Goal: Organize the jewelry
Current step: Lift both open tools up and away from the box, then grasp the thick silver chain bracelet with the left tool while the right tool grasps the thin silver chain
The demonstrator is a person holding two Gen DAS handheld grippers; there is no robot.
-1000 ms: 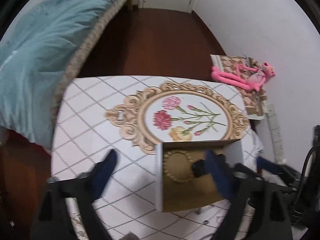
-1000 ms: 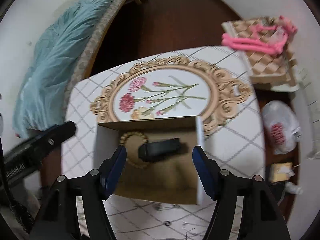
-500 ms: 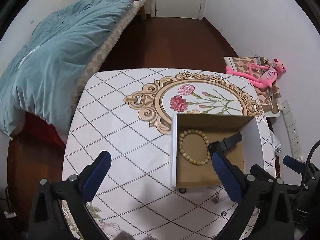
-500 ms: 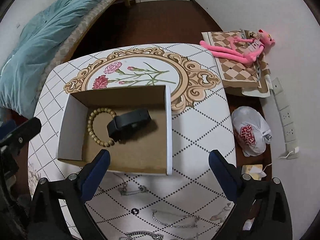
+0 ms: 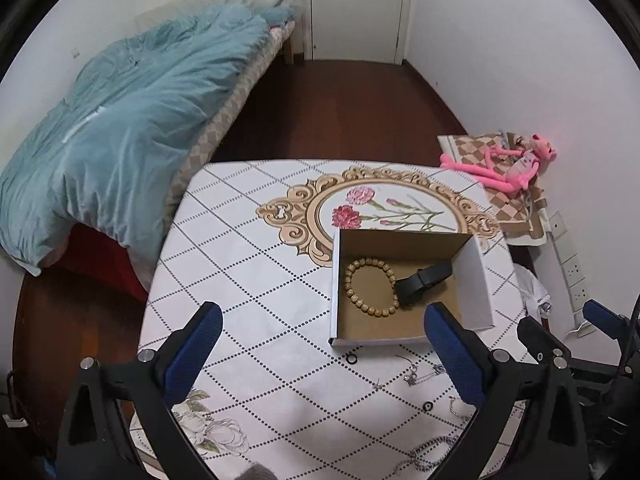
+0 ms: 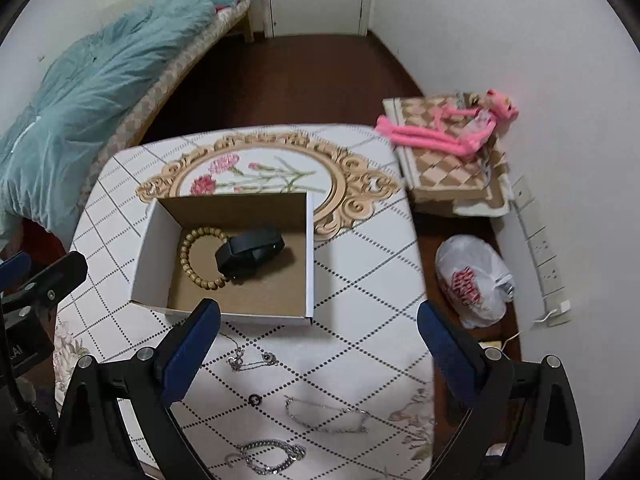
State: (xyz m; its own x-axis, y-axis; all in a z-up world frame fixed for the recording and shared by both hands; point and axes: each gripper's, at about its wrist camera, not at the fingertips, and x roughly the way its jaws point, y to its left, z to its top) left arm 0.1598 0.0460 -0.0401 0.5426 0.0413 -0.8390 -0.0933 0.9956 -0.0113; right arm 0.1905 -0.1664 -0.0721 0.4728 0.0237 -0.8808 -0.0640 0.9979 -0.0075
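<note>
An open cardboard box [image 6: 308,256] [image 5: 474,280] stands on the patterned table [image 5: 248,280]. Inside lie a wooden bead bracelet [image 6: 192,256] [image 5: 370,286] and a black band [image 6: 250,254] [image 5: 424,280]. Loose on the table in front of the box are a thin necklace [image 6: 252,360], a small black ring [image 6: 254,400], a silver chain bracelet [image 6: 326,416] and a heavier silver chain [image 6: 268,456]. My left gripper [image 5: 320,352] is open and empty, raised above the table's near left. My right gripper [image 6: 318,344] is open and empty above the loose jewelry.
A bed with a blue duvet [image 5: 112,128] lies left of the table. A pink plush toy on a checked board [image 6: 444,136] and a white plastic bag [image 6: 472,280] sit on the floor at the right, by the wall.
Both grippers have pulled back and risen away from the box. The right gripper, close over the black band a second ago, has opened wide. The band lies in the box.
</note>
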